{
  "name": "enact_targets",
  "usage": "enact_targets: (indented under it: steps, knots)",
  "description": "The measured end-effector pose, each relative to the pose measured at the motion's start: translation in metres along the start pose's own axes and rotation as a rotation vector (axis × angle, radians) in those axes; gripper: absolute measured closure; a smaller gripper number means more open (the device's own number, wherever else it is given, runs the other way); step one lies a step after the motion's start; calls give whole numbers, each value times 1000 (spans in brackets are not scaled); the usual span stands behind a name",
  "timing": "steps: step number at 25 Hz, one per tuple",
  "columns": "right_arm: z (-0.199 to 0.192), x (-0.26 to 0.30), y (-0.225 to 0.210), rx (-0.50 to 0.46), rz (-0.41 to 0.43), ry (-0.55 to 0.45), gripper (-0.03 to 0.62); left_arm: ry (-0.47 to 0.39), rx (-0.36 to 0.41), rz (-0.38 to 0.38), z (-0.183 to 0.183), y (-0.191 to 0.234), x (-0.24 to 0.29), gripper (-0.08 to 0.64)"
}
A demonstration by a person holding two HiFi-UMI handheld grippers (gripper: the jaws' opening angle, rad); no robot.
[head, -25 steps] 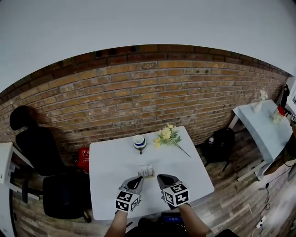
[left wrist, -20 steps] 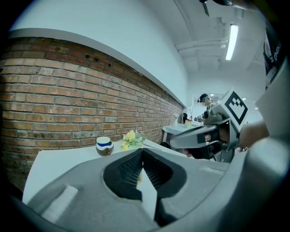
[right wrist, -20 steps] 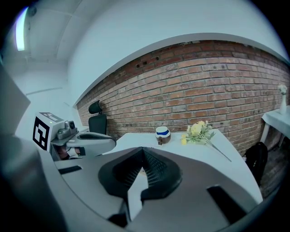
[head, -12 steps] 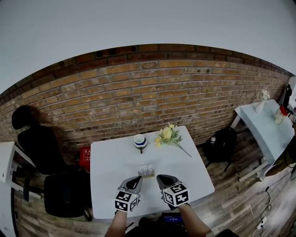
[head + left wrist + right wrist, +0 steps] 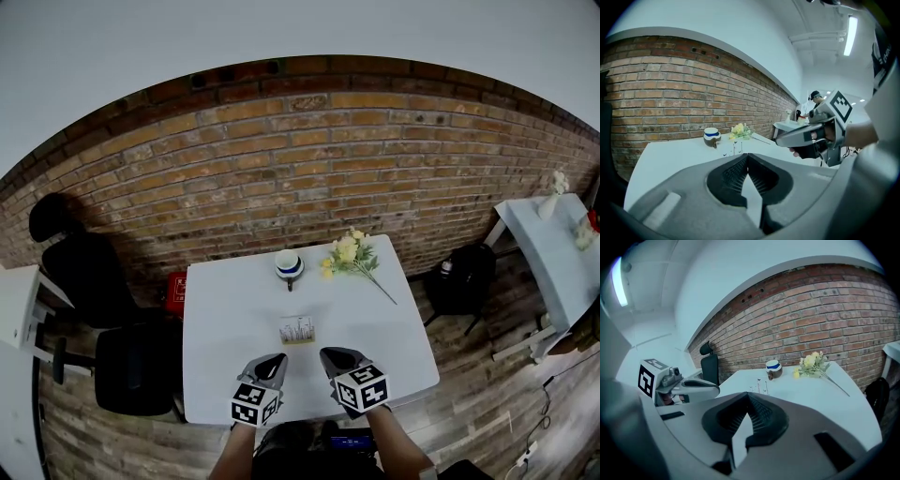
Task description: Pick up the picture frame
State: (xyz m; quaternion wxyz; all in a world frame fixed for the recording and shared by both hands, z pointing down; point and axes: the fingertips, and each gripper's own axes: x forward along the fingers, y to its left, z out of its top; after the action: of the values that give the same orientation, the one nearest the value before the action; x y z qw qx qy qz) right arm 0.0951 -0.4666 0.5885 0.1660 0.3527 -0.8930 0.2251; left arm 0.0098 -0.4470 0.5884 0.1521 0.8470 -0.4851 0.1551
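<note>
Head view: frame (image 5: 297, 329) sits mid-surface (image 5: 225, 309), untouched. Left gripper (image 5: 275, 360) and right gripper (image 5: 332, 355) are held near the front edge, short of the frame.
Left gripper view: jaws closed, nothing between them, frame seen standing ahead.
Right gripper view: jaws closed, empty.
Pickup is judged not started; approach, opening and grasp are left.

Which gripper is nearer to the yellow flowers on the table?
Right. The right gripper is at the near edge of the table, almost in line with the flowers; the left gripper is beside it, farther to the left.
</note>
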Motion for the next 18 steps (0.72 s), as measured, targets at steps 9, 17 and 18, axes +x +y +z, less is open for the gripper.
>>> enact_targets:
  steps: [9, 17, 18]
  knots:
    - [-13, 38, -31, 33, -35, 46, 583, 69, -62, 57, -27, 43, 30, 548]
    - [-18, 83, -58, 33, -80, 78, 499, 161, -43, 41, -54, 75, 70, 446]
    - [-21, 88, -60, 32, -81, 85, 488, 171, -40, 33, -58, 76, 75, 437]
